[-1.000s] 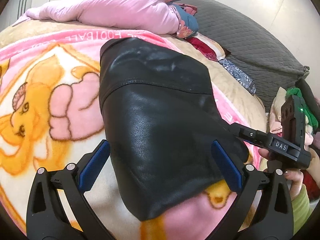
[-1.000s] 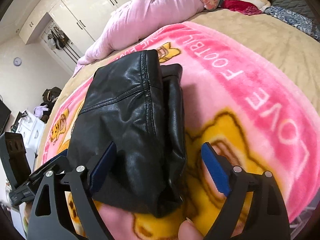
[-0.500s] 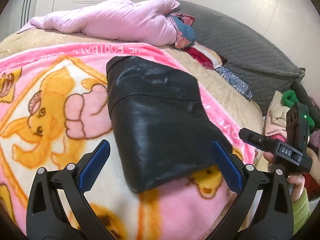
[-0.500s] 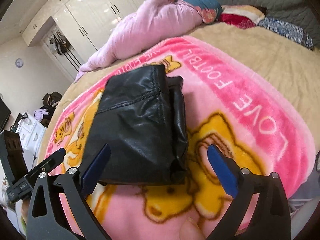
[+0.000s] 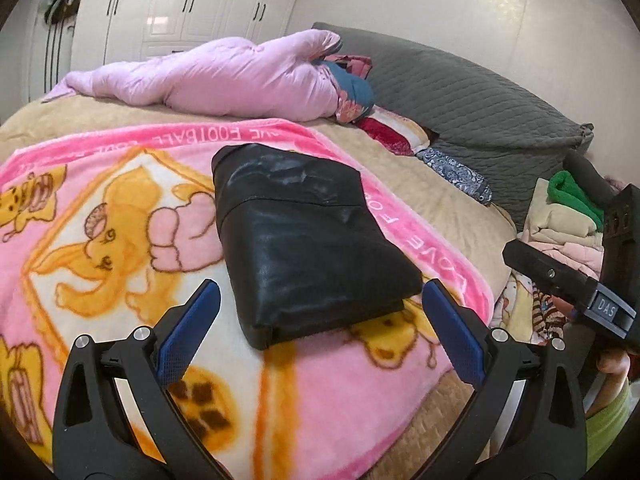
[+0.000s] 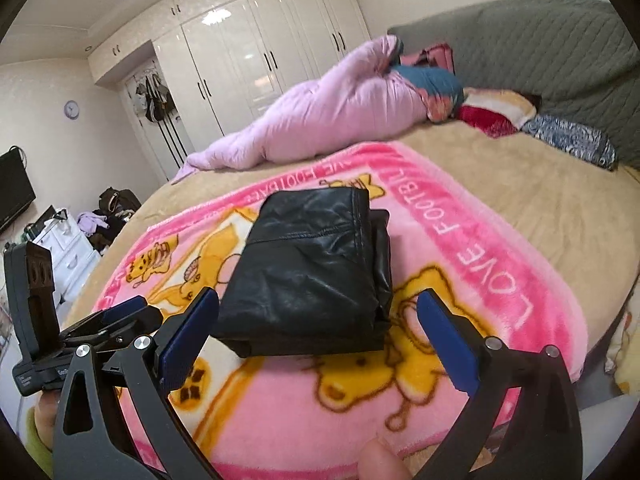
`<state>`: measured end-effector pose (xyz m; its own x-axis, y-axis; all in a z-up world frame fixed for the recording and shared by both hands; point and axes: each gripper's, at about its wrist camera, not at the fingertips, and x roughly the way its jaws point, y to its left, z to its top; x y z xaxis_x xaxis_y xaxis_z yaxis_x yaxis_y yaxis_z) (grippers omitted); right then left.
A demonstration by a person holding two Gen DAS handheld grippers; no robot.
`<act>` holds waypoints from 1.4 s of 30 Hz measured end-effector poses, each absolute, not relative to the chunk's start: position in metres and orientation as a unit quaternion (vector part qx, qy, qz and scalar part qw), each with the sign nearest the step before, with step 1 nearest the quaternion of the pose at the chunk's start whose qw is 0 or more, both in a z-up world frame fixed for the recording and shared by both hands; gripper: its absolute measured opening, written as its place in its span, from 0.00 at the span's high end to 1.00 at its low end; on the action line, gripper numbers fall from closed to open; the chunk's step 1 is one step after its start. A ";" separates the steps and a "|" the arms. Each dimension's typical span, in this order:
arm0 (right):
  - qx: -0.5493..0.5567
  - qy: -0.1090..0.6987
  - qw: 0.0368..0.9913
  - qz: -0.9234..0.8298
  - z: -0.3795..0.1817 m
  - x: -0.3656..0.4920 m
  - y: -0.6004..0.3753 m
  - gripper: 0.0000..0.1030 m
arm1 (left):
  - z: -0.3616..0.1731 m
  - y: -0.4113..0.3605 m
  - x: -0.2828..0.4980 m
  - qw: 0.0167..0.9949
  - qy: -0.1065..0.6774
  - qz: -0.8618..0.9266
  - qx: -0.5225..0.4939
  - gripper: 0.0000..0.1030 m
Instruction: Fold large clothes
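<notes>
Black leather garment (image 5: 304, 240) lies as a compact folded bundle in the middle of the pink cartoon blanket (image 5: 120, 240), fold looks done, so left gripper (image 5: 316, 332) and right gripper (image 6: 318, 332), its jaws just opened, hover short of it, both released, nothing between them.

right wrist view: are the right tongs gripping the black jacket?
No, the right tongs stand wide open with both blue pads clear of the folded black jacket, which lies free on the pink blanket.
</notes>
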<state>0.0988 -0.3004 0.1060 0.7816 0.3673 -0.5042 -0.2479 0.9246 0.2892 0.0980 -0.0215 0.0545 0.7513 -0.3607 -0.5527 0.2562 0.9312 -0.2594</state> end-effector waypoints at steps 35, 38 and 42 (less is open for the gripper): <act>0.039 0.273 0.959 0.065 0.030 0.014 -0.286 0.04 | 0.003 -0.010 0.014 0.950 0.291 -0.101 -0.044 0.08; 0.035 0.286 0.955 0.067 0.020 0.014 -0.279 0.04 | -0.002 -0.010 0.017 0.948 0.300 -0.099 -0.041 0.08; 0.025 0.297 0.952 0.066 0.015 0.015 -0.273 0.04 | -0.007 -0.010 0.017 0.944 0.311 -0.103 -0.046 0.08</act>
